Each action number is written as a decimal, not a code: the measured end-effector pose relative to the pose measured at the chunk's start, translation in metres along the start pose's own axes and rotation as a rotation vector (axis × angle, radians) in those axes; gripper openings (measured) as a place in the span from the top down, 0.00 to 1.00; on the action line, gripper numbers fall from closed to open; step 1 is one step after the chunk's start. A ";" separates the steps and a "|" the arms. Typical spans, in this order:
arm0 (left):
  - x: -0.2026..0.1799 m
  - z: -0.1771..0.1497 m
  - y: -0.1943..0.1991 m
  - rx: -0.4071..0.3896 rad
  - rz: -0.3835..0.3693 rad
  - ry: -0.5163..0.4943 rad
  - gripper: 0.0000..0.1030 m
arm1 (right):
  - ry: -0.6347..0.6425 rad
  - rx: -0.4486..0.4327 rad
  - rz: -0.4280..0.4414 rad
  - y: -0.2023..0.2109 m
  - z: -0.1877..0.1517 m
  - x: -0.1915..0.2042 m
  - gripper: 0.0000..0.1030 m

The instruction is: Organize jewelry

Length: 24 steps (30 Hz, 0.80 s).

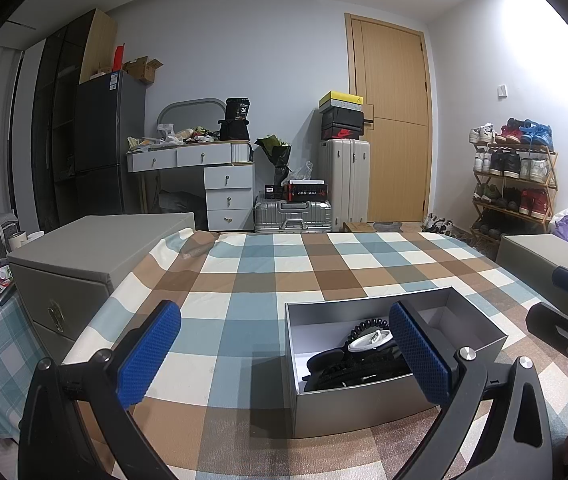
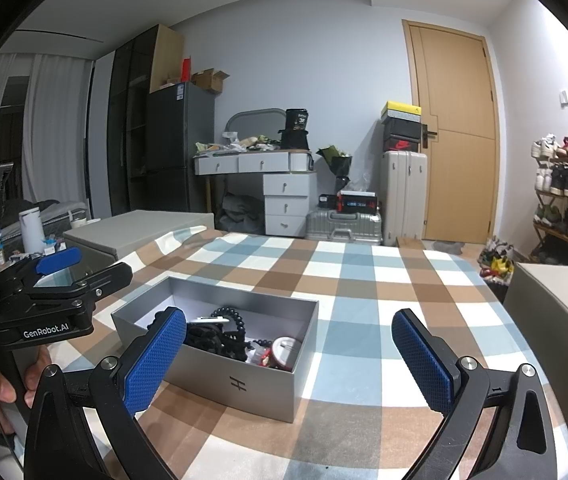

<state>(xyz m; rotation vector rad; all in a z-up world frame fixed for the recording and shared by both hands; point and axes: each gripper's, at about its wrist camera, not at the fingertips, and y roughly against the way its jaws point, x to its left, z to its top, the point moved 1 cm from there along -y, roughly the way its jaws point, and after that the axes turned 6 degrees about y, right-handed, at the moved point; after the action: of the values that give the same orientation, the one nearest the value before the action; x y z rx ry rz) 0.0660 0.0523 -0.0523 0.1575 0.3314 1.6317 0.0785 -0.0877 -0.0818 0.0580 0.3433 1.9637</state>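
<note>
While our left gripper [image 1: 284,354] hangs spread wide and empty, the open grey cardboard box [image 1: 363,408] on the checked tablecloth [image 1: 244,280] already holds black beads [image 1: 367,326]. From the right wrist, our right gripper [image 2: 289,358] gapes empty too; nothing lies loose outside, so sorting looks nearly finished.

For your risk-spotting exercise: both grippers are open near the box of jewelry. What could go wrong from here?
1. The black bead strand lies tangled with other pieces in the grey box; lifting it may drag neighbours out.
2. The open left gripper sits close to the box's wall and could nudge the box across the checked cloth.
</note>
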 end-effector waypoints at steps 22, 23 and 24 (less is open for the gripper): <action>-0.003 0.000 -0.001 0.004 -0.014 -0.006 0.01 | 0.003 -0.002 0.000 0.000 0.000 0.001 0.00; -0.003 0.000 -0.001 0.004 -0.014 -0.006 0.01 | 0.003 -0.002 0.001 0.000 0.000 0.001 0.00; -0.003 0.000 -0.001 0.004 -0.016 -0.006 0.01 | 0.003 -0.002 0.001 0.000 0.000 0.001 0.00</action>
<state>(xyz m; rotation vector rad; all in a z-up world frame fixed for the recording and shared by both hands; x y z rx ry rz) 0.0673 0.0495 -0.0522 0.1626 0.3302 1.6149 0.0783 -0.0867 -0.0819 0.0538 0.3438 1.9648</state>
